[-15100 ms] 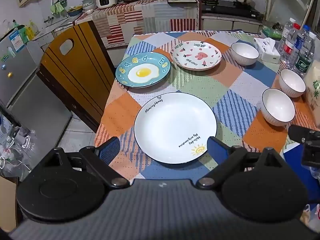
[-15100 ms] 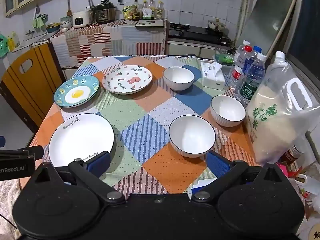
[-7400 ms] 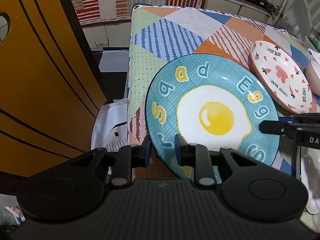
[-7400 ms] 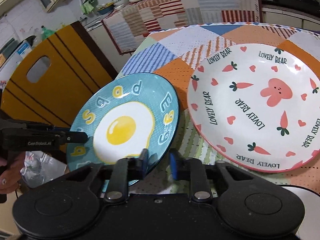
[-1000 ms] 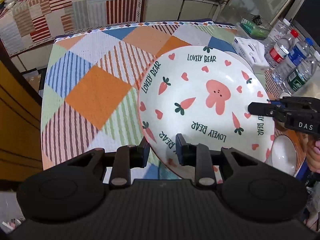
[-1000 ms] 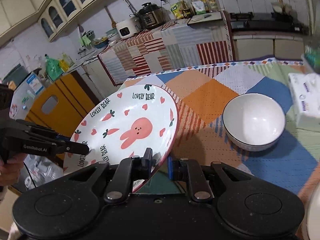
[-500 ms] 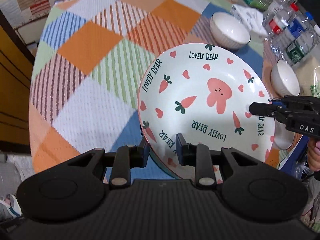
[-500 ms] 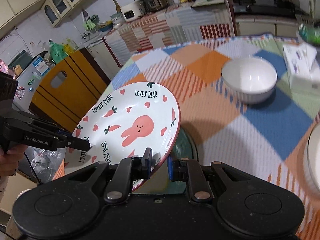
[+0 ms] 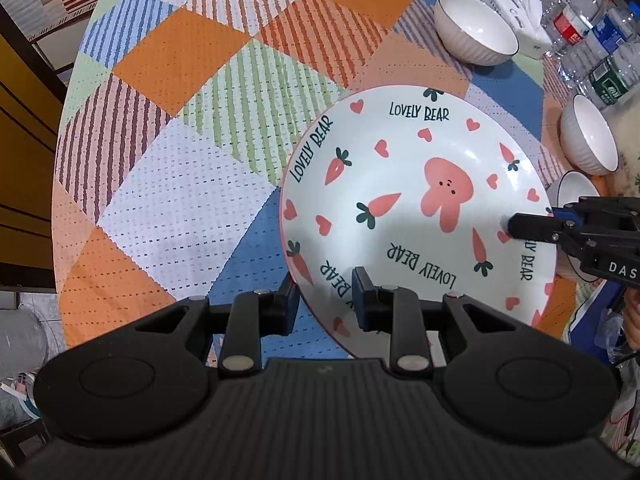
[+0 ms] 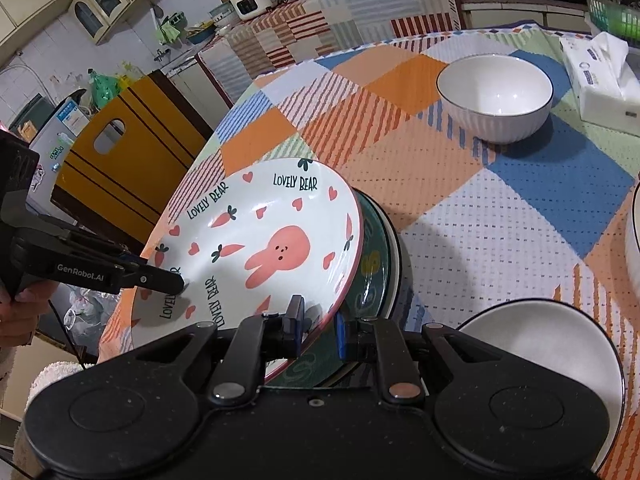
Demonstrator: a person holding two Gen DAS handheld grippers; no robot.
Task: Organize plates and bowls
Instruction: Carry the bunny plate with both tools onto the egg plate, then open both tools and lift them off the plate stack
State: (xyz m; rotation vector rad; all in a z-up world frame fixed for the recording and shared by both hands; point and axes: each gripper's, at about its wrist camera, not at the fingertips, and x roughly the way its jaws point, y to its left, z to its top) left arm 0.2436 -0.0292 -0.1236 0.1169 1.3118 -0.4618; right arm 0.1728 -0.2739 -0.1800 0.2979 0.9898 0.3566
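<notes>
The bunny plate [image 9: 416, 208] is now lower and nearer the table's near edge than half a second ago, and more of the far bowl [image 9: 475, 34] is showing beyond it. The plate is being carried tilted, with both grippers pinching its rim from opposite sides: the left gripper [image 9: 325, 300] is clamped on the near-left rim, the right gripper [image 10: 318, 326] on the rim at the other side.

What the coming move turns on is that the plate is hanging directly above the stack [image 10: 376, 264], the egg plate lying on the white one. Its right edge is riding higher than its left, so it would need levelling before being lowered.

Only the right wrist view is showing that stack, peeking out past the plate's raised edge; in the left wrist view the plate is hiding it entirely. The gap to the stack seems small, though the fisheye view is making that hard to judge.

Two more bowls [image 9: 588, 140] are sitting to the right on the tablecloth [image 9: 168, 152].
</notes>
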